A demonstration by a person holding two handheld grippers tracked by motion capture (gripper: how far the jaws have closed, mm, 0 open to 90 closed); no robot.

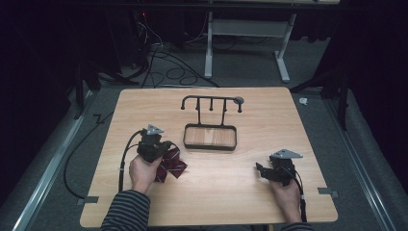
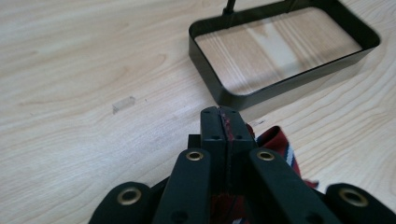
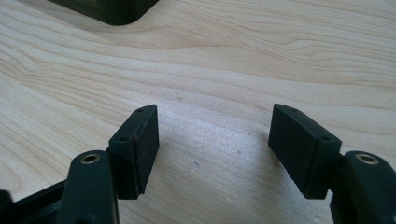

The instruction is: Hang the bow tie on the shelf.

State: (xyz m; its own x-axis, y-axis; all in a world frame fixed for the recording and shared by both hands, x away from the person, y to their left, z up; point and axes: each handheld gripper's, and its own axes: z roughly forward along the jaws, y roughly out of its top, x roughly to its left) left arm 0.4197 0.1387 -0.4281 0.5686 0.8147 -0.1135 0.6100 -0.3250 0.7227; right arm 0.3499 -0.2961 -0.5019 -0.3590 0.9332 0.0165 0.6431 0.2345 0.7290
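Nearest the high camera are the person's striped sleeves at the bottom edge, with a hand behind each tool. The left tongs (image 1: 160, 155) sit at the front left of the bench (image 1: 226, 202), and in the left gripper view their jaws are pressed together on a thin fold of a dark red striped tie (image 2: 275, 140), a sliver of red cloth showing in the seam between the pads. The right tongs (image 3: 212, 147) rest low over the front right of the bench, jaws spread wide with nothing but bare wood between them.

From above, the tie (image 1: 172, 164) lies bunched in a bow-like heap just right of the left hand, touching the bench, its long axis hard to call: the folds fan out toward the right and slightly toward the person, and neither end is clear.

Farther back, near the middle of the bench, stands a black wire rack (image 1: 211, 102) with a shallow tray base (image 1: 210, 143), its top bar carrying short pegs.

The step in hand looks like picking the tie up. The next move probably calls for lifting it clear so it hangs out, with the right tongs taking a second hold, then carrying it back toward the rack.
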